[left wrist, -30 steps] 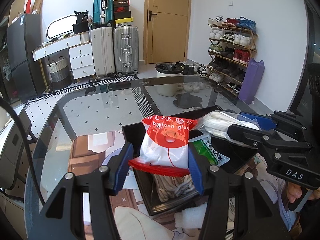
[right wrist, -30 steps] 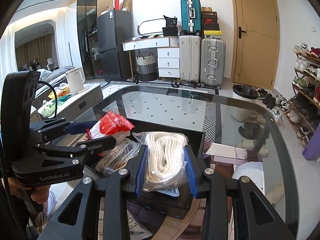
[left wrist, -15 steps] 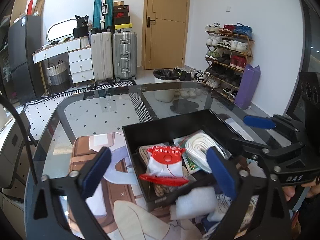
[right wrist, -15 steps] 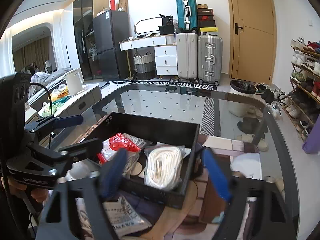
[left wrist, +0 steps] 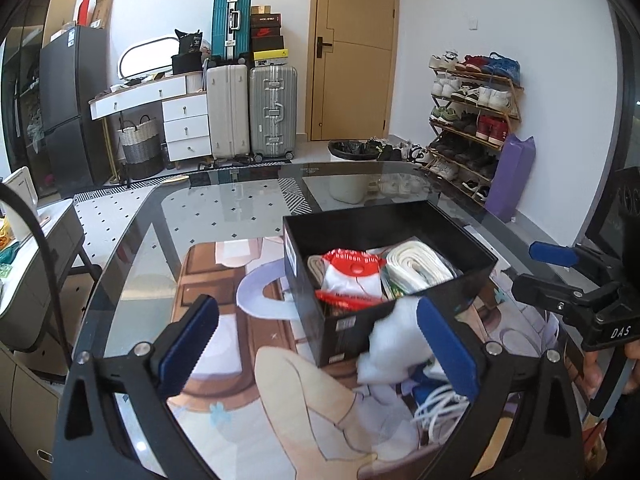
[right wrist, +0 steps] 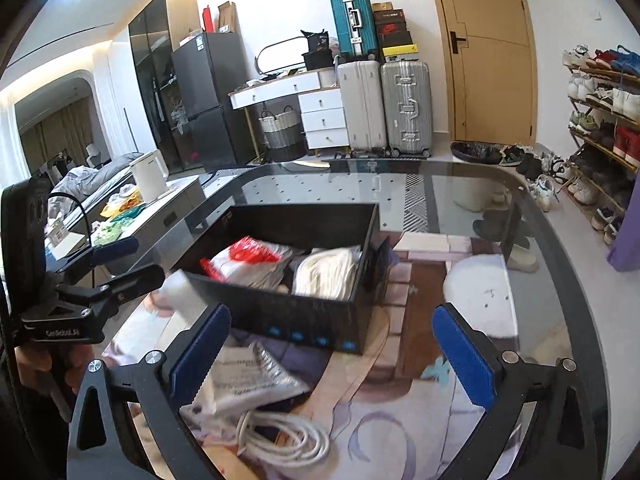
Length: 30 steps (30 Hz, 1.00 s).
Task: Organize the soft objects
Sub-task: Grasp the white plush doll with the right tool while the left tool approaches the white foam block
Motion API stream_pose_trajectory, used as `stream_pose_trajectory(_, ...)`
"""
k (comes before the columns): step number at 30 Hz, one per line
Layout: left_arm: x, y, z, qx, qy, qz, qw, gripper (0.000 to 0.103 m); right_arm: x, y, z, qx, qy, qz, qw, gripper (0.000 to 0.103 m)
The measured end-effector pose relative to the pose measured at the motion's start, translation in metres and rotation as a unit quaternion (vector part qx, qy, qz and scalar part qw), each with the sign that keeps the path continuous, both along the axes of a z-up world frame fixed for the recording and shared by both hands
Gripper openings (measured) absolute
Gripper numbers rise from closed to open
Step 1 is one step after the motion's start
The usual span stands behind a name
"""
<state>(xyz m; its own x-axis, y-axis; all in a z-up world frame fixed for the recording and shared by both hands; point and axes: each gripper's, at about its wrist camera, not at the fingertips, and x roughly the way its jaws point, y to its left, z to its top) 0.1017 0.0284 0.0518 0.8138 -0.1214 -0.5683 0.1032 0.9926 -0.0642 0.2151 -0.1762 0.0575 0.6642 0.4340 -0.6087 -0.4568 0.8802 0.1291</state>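
Both ribbed blue-padded grippers, left [left wrist: 316, 344] and right [right wrist: 332, 350], just spread empty before the rectangular black box [right wrist: 280, 308]

Both packs are down! My left tongs [left wrist: 316, 344] have just opened, dropping the red-and-white bag [left wrist: 352, 280] into the black box [left wrist: 384, 220]; my right tongs [right wrist: 332, 352] have just opened too, leaving the white rope bundle [right wrist: 326, 274] inside, and both have pulled back, empty.

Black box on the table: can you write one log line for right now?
left gripper: open, empty | right gripper: open, empty | black box: holds red-and-white bag, white rope bundle
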Motion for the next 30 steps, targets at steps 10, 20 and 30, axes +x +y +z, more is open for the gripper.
stream_pose_trajectory(10, -0.013, -0.001, -0.004, 0.001, 0.005, 0.0, 1.0, 0.1, -0.03, 0.006, -0.009, -0.009, 0.008, 0.03, 0.999, 0.103)
stream_pose_trajectory(20, -0.027, -0.003, -0.009, 0.002, 0.009, -0.006, 0.9999, 0.1, -0.051, 0.007, -0.01, -0.015, 0.021, 0.042, 0.999, 0.103)
stream_pose_trajectory(30, -0.04, 0.001, -0.012, 0.003, 0.014, 0.003, 0.9999, 0.1, -0.072, 0.013, -0.021, -0.009, 0.037, 0.055, 0.998, 0.102)
